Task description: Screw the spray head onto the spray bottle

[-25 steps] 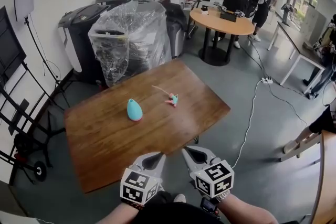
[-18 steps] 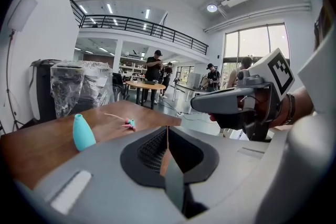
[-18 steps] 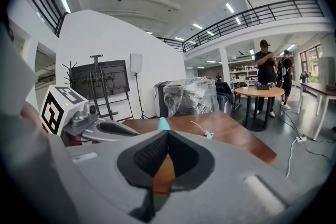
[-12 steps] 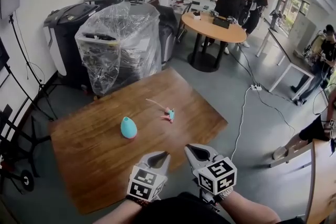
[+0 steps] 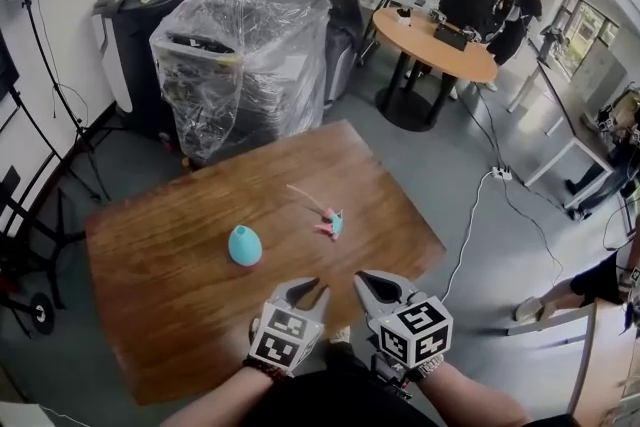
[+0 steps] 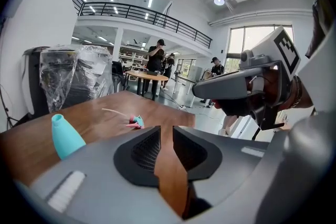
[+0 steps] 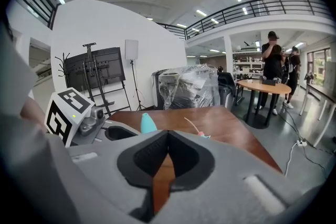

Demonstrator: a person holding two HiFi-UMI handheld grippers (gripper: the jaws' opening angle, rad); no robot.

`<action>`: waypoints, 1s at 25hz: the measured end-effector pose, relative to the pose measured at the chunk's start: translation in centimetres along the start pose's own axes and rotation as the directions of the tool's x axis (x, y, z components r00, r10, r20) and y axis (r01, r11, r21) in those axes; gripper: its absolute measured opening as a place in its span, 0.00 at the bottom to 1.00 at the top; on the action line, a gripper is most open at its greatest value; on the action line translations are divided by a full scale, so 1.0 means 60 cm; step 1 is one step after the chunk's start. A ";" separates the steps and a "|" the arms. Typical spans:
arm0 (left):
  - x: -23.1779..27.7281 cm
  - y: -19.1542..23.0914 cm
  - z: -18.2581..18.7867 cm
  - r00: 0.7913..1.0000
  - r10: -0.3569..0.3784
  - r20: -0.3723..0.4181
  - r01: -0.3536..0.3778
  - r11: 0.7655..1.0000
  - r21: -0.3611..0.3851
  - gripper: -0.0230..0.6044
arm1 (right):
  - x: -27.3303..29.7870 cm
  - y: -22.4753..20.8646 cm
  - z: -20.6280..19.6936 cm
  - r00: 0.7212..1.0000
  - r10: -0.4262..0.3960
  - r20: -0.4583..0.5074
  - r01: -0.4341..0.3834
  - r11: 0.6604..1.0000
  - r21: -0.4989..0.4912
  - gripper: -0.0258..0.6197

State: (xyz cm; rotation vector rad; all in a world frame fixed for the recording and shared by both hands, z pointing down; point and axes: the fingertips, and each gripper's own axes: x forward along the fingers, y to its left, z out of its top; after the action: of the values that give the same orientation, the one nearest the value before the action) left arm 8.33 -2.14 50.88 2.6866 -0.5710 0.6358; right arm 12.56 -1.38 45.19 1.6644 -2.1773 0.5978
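Both grippers have advanced over the worktop's [image 5: 160, 315] near edge. Left gripper [image 5: 303, 290] fingers have just been opening, slightly apart, empty; right gripper [image 5: 366, 283] fingers are together. Ahead sit the spray bottle [image 5: 244, 245] and, apart from it, the spray head [image 5: 331, 223].

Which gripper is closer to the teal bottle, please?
Left. The left gripper is down and right of the bottle in the head view; the right gripper is farther right.
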 end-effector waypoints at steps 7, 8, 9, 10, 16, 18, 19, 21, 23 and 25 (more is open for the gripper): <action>0.119 0.046 -0.012 0.992 0.107 -0.070 -0.111 0.993 -0.044 0.20 | 0.046 -0.084 -0.018 0.992 0.093 -0.085 -0.095 0.995 -0.016 0.02; 0.135 0.053 -0.015 0.988 0.125 -0.085 -0.130 0.990 -0.054 0.21 | 0.052 -0.094 -0.020 0.989 0.112 -0.099 -0.114 0.993 -0.018 0.02; 0.151 0.060 -0.019 0.985 0.144 -0.099 -0.150 0.987 -0.062 0.21 | 0.056 -0.103 -0.023 0.985 0.129 -0.112 -0.132 0.991 -0.020 0.02; 0.166 0.067 -0.022 0.980 0.162 -0.113 -0.170 0.983 -0.069 0.21 | 0.060 -0.113 -0.027 0.981 0.146 -0.125 -0.150 0.988 -0.022 0.02; 0.252 0.105 -0.050 0.953 0.237 -0.189 -0.258 0.961 -0.098 0.22 | 0.081 -0.169 -0.043 0.958 0.222 -0.183 -0.232 0.972 -0.032 0.02; 0.270 0.113 -0.061 0.943 0.251 -0.219 -0.280 0.953 -0.113 0.23 | 0.084 -0.183 -0.046 0.952 0.239 -0.194 -0.249 0.968 -0.033 0.02; 0.278 0.116 -0.065 0.939 0.257 -0.230 -0.289 0.950 -0.117 0.23 | 0.085 -0.189 -0.046 0.949 0.245 -0.199 -0.256 0.966 -0.033 0.02; 0.291 0.123 -0.070 0.932 0.268 -0.245 -0.304 0.945 -0.122 0.23 | 0.088 -0.200 -0.049 0.945 0.255 -0.207 -0.267 0.963 -0.032 0.02; 0.303 0.130 -0.074 0.926 0.277 -0.257 -0.316 0.941 -0.123 0.23 | 0.092 -0.208 -0.051 0.940 0.265 -0.215 -0.278 0.960 -0.033 0.02; 0.313 0.135 -0.080 0.920 0.284 -0.270 -0.327 0.937 -0.127 0.23 | 0.095 -0.214 -0.052 0.936 0.275 -0.219 -0.289 0.957 -0.036 0.02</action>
State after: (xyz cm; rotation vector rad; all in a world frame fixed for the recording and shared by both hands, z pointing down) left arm 18.41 -13.04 65.75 2.3297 -0.9402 0.9444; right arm 23.50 -7.36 52.35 1.1995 -2.2645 0.7320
